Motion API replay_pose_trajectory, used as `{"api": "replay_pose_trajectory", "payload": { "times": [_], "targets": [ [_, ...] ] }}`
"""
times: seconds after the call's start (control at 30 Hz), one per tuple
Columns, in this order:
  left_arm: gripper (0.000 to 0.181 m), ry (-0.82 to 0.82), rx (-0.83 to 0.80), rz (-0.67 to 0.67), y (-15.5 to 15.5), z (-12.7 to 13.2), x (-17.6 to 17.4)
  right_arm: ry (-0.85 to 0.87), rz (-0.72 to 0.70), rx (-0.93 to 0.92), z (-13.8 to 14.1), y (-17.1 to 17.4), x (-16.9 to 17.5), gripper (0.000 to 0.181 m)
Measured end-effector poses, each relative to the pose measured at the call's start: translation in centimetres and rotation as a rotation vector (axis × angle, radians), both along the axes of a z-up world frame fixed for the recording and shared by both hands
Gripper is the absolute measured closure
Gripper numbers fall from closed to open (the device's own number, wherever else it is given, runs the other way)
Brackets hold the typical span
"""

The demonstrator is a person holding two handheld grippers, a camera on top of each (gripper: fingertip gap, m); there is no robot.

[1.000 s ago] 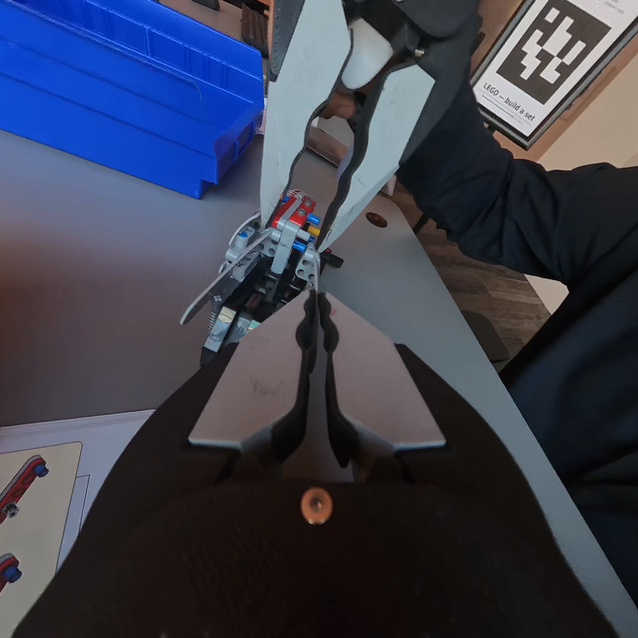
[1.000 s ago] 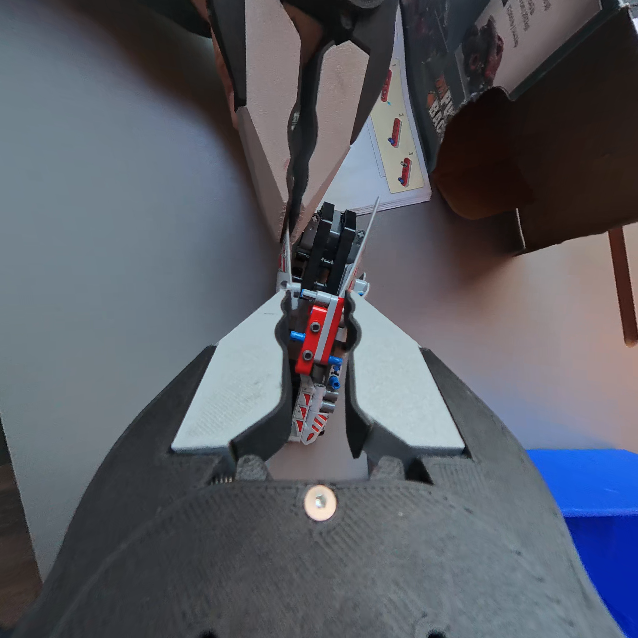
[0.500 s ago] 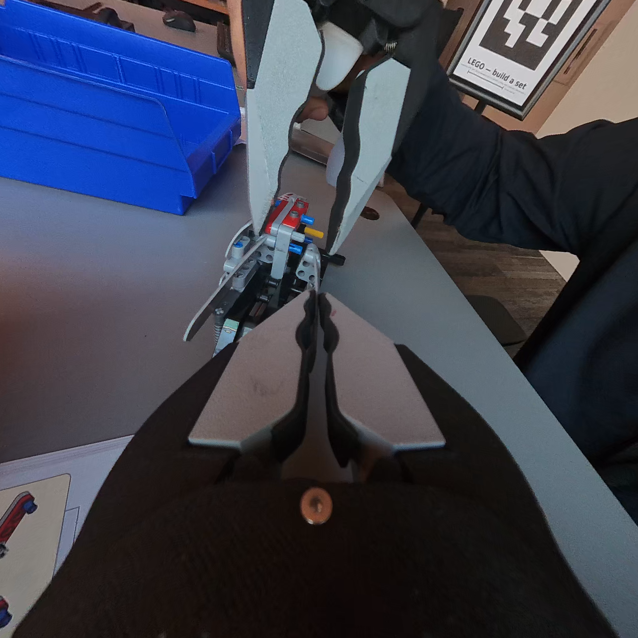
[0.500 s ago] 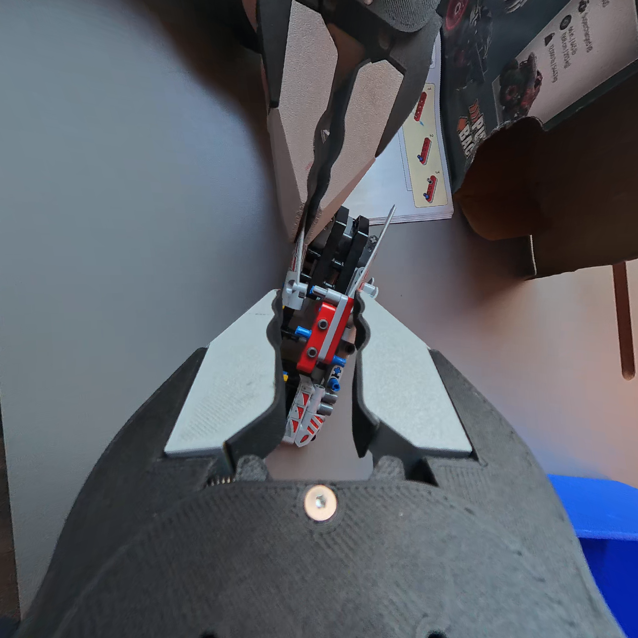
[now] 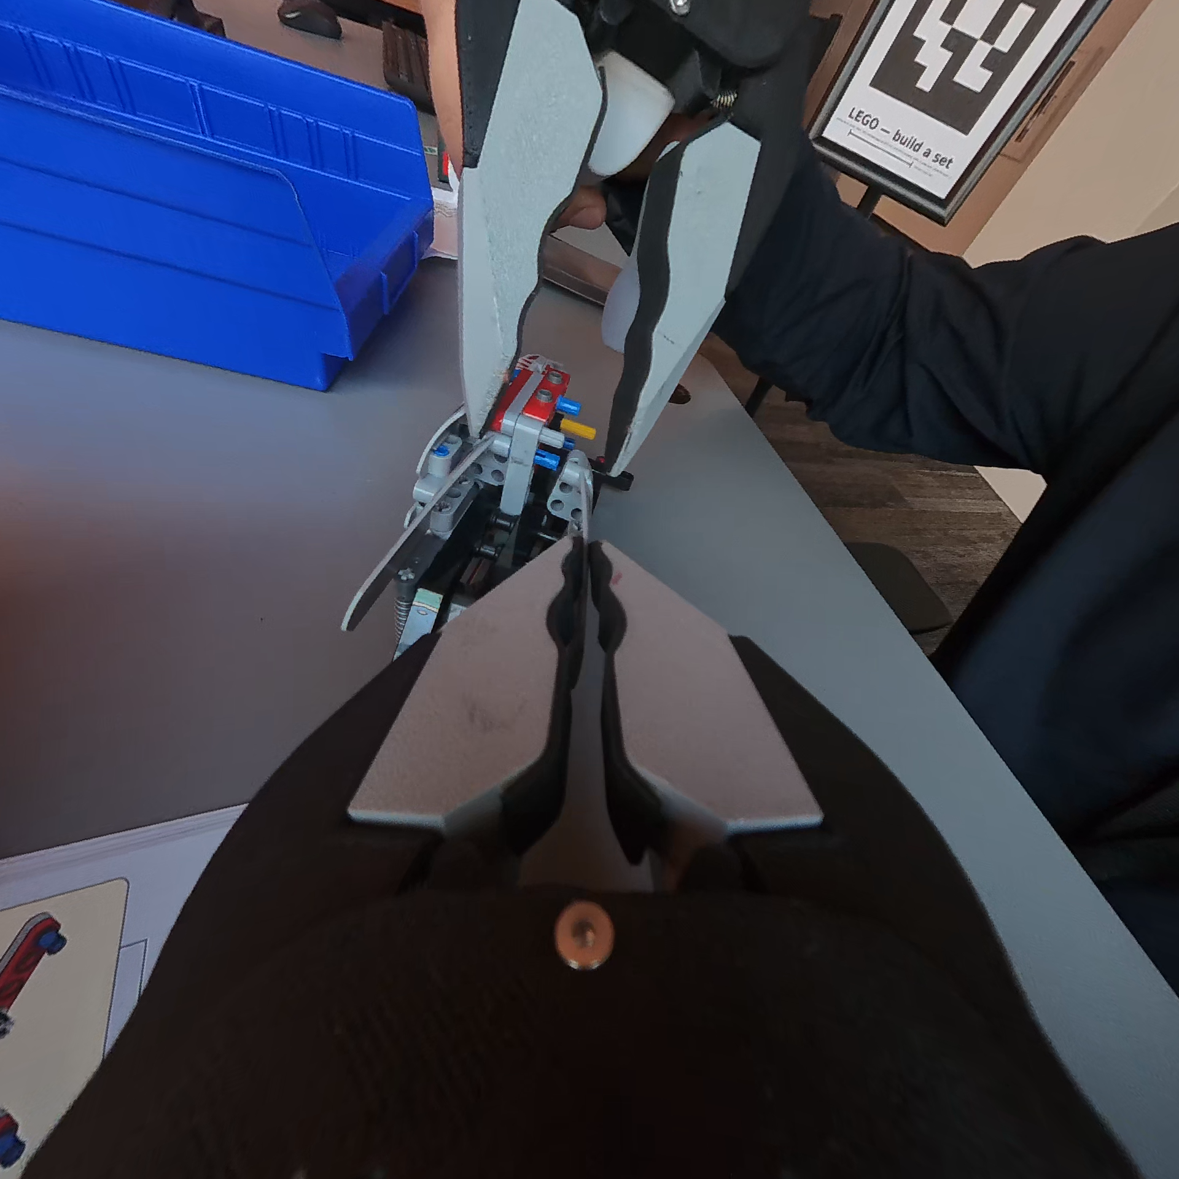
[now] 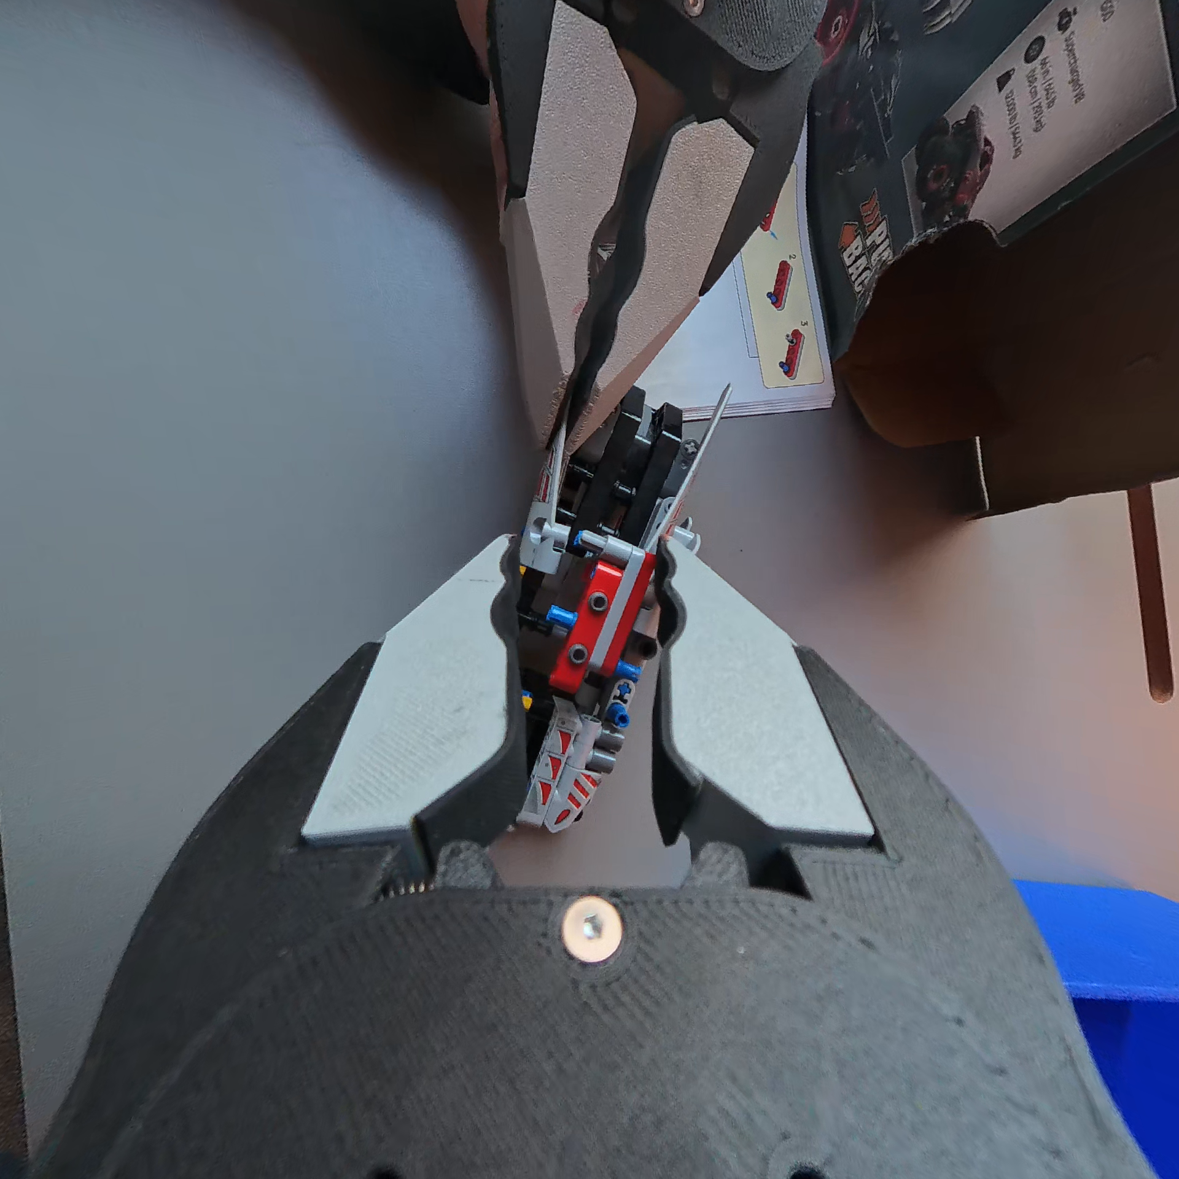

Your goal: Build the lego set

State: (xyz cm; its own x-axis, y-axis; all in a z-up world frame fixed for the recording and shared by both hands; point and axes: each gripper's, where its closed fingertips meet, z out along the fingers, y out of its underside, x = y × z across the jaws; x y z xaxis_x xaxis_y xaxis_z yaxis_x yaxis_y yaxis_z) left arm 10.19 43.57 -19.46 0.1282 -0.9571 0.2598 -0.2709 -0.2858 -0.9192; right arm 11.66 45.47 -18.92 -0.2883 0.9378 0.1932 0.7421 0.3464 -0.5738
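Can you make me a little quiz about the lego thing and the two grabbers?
1. True or false: the lego model lies inside the blue bin.
2. What does the left gripper pinch? A) a thin grey panel of the model. B) a yellow pin. C) the instruction booklet.
3. Fill in: the long brick on top of the model, between the fingers of the right gripper, is coloured ___.

Key: 1 false, it is out on the grey table; 2 A; 3 red.
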Motion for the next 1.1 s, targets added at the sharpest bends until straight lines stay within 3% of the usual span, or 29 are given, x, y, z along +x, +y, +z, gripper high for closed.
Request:
{"api": "replay_pose_trajectory", "payload": {
  "times": [0.37, 0.87, 1.1],
  "targets": [
    [0.181, -0.034, -0.086, -0.004, 0.20, 0.40, -0.26, 0.014, -0.005, -0.005, 0.05, 0.14, -0.13, 0.145],
    [0.181, -0.013, 0.022, -0.011, -0.02, 0.21, -0.11, 0.021, -0.015, -0.016, 0.06, 0.23, -0.23, 0.148],
    [0.181, -0.054, -0.052, -0.020, 0.16, 0.44, -0.50, 0.025, -0.014, -0.021, 0.05, 0.23, -0.21, 0.147]
  ]
}}
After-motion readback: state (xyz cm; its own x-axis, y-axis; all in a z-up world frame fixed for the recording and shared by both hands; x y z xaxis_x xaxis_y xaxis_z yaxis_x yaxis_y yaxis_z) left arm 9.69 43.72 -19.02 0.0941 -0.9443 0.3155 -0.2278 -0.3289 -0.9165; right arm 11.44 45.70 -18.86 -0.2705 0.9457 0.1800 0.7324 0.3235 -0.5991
